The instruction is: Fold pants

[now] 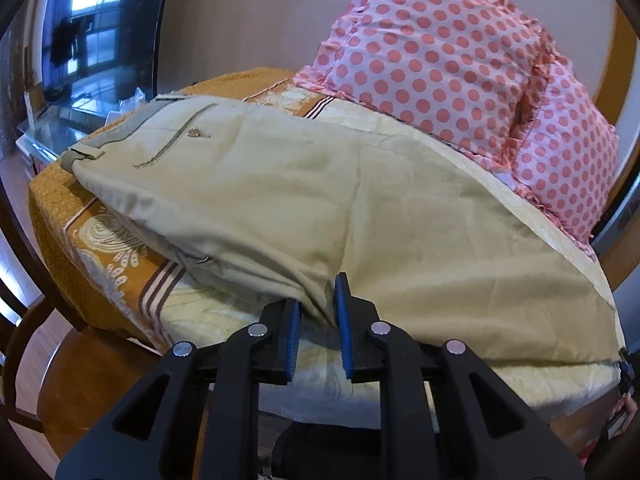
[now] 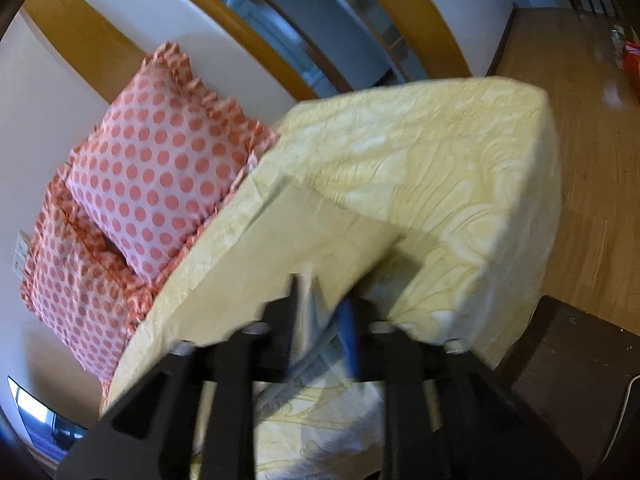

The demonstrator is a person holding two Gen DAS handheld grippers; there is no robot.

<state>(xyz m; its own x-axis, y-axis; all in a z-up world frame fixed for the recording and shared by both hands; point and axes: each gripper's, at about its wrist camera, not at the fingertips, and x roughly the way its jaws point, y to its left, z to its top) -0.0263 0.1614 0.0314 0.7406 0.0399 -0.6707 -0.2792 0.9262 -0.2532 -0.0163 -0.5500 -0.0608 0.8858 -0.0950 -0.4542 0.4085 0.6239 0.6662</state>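
Beige cotton pants [image 1: 304, 184] lie spread over a bed with a pale yellow patterned sheet [image 1: 532, 380], the waistband and buttoned back pocket lying far ahead and to the left of the left gripper [image 1: 318, 322]. A fold of the pants' near edge runs down between that gripper's blue-padded fingers [image 1: 343, 320], which stand a little apart with the cloth in the gap; whether the pads actually pinch the fabric cannot be told from this view. An orange patterned bedspread border [image 1: 92, 248] shows beyond the left finger, under the waistband end. Ahead and to the right of the fingers, two pink pillows with coral polka dots and ruffled edges [image 1: 444, 60] lean against the wall. In the blurred right wrist view, the right gripper [image 2: 320, 312] has a leg end of the pants [image 2: 288, 248] lifted off the sheet, the hem running in between its fingers, which appear clamped on it. The polka-dot pillows sit ahead and left of these fingers, and a wooden floor [image 2: 592, 184] lies beyond the right finger.
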